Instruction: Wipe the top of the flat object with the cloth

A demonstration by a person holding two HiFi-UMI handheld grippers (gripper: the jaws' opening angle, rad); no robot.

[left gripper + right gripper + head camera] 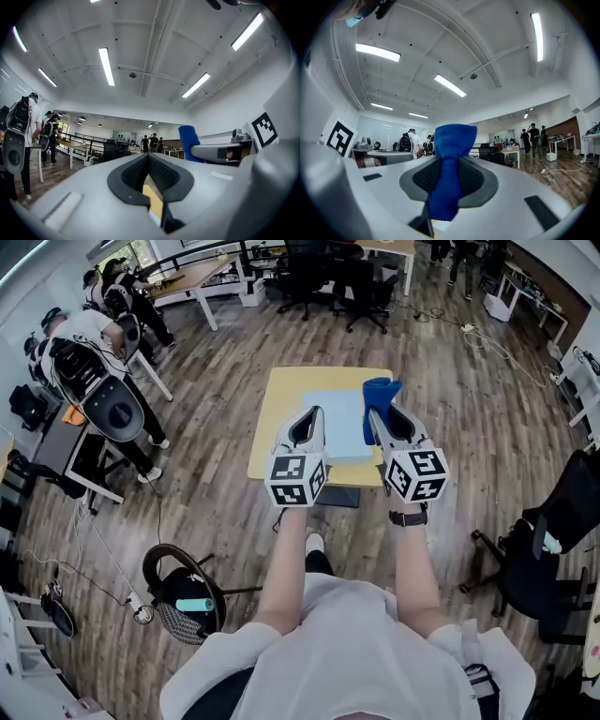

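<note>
Left gripper [317,412] leads: its jaws are pressed together with nothing between them. In the left gripper view only a sliver of yellow tabletop shows under the pads. From the head view it hangs over the left edge of the flat object [336,427].

That flat object is a pale blue rectangular panel lying level on the yellow table [272,409], a little right of the tabletop's centre. Its long axis runs straight away from the person, and its near short end is close to the table's near edge.

Further right, the right gripper [373,412] has its jaws clamped on the blue cloth [381,390]. The cloth is squeezed into a narrow strip lying along the jaws. Its bunched free end sticks out past the fingertips and points away from the person. It sits over the panel's far right corner; whether it touches the surface cannot be told.
</note>
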